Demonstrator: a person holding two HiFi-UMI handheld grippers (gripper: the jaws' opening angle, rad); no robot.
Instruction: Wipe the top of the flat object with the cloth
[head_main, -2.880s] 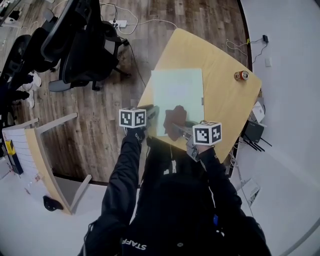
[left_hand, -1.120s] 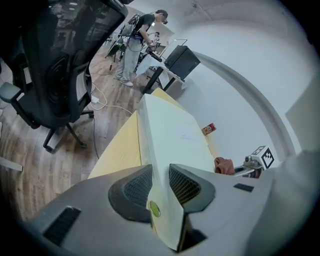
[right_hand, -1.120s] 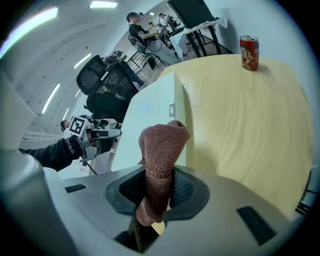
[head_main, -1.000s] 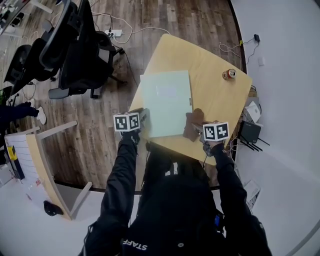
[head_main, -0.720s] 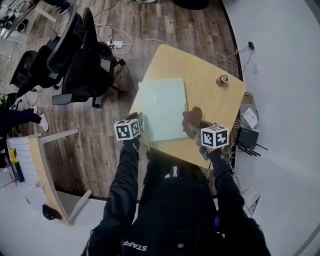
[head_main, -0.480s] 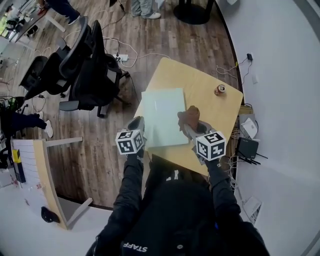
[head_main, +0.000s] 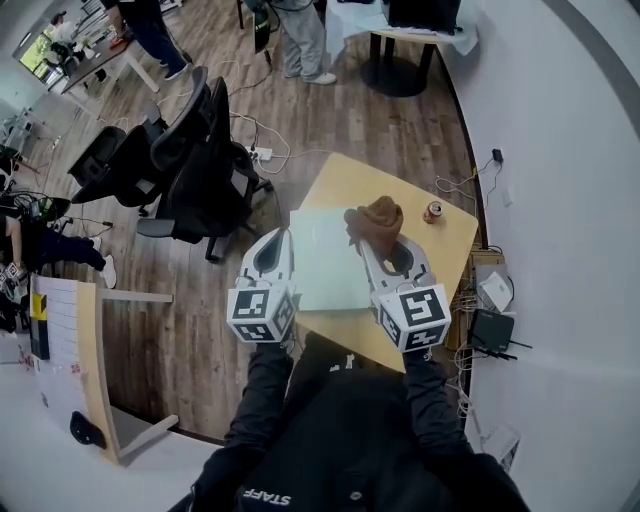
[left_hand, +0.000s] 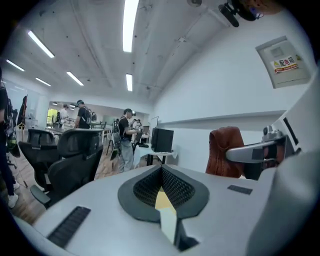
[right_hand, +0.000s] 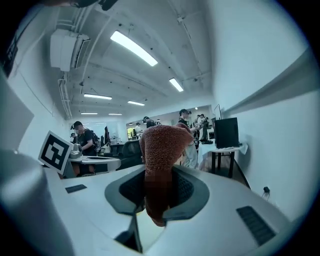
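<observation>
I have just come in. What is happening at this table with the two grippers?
A person holds a gripper in each hand over a wooden table. The right gripper is clamped on a brown cloth, which is up in the air, off the pale green board lying on the table. The left gripper is shut and empty. No wiping is going on at this moment.

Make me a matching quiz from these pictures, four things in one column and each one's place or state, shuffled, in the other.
Things:
1. cloth
2. left gripper
3. can
4. sheet

Places or states:
A. pale green, lying flat on the table
B. shut, with nothing between its jaws
C. on the table, off to the right of the sheet
D. pinched in the right gripper

Pairs: 1-D, 2-B, 3-C, 4-A
</observation>
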